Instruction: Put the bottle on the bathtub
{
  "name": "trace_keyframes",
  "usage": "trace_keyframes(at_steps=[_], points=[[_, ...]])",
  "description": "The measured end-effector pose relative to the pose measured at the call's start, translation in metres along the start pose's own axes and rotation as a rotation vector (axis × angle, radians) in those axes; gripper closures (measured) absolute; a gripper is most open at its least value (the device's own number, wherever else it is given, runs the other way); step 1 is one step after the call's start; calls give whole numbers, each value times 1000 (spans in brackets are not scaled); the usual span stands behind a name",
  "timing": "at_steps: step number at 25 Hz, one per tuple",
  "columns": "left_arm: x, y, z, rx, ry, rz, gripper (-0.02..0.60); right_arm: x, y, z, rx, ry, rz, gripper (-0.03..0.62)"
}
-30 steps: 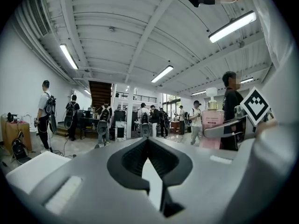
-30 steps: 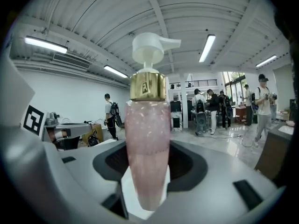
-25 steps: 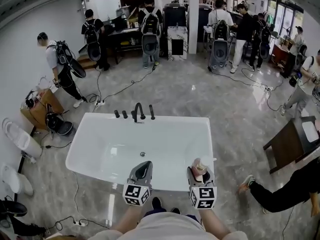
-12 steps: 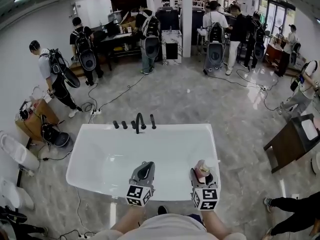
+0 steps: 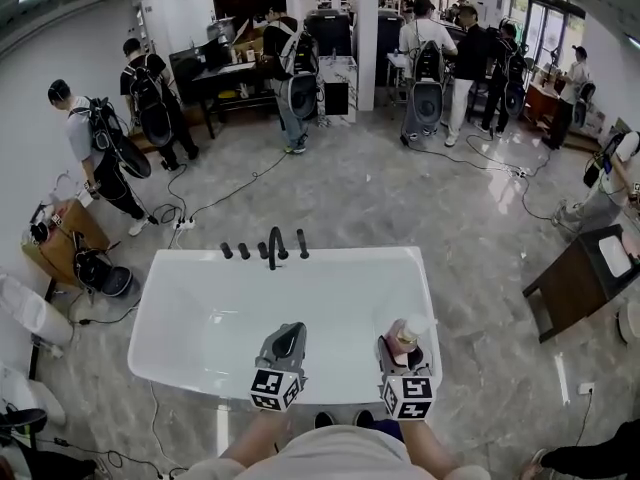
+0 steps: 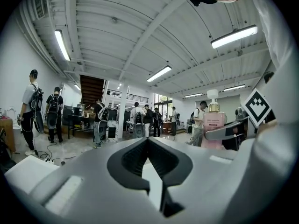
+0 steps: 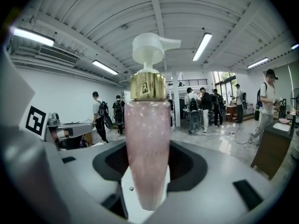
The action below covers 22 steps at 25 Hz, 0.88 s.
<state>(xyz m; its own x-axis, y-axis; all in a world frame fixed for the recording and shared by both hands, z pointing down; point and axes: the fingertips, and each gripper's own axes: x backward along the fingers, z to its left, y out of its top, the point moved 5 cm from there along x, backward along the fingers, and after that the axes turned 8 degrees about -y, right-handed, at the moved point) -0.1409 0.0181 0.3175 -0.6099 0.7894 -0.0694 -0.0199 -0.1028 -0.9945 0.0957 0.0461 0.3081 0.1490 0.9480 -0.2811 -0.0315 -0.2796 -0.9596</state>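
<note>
While clamped in the right tongs (image 5: 403, 353), poised above the bathtub (image 5: 148, 303)

Held upright and pressed from both sides low on the body: a pump bottle (image 7: 147, 143), off every surface, over the near right corner of the white tub and just inside its rim. Kept vertical, most likely, so as to go down flat on its base without toppling. Carried near the right-hand ledge, probably, as the closest flat strip fit to take it. Pale pink and see-through, flecked with tiny bright specks, topped by a gold collar and a white pump head with the spout turned to the right of the right gripper view. On the side facing the other hand, a small printed label, too fine to read. Alongside, left tongs (image 6: 148, 141) closed tip to tip on nothing, level over the tub's near edge, seemingly kept out of the way. Black faucet (image 5: 275, 243) at the far rim, well apart from both. Not yet set down on the tub.
</note>
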Motion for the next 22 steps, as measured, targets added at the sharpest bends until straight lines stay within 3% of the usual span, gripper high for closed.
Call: trace_keyframes(at_steps=[11, 22], points=[[-15, -12, -5, 13, 16, 10, 574, -16, -10, -18, 22, 19, 28, 376], [-43, -51, 3, 40, 33, 44, 574, -48, -44, -33, 27, 32, 69, 376]])
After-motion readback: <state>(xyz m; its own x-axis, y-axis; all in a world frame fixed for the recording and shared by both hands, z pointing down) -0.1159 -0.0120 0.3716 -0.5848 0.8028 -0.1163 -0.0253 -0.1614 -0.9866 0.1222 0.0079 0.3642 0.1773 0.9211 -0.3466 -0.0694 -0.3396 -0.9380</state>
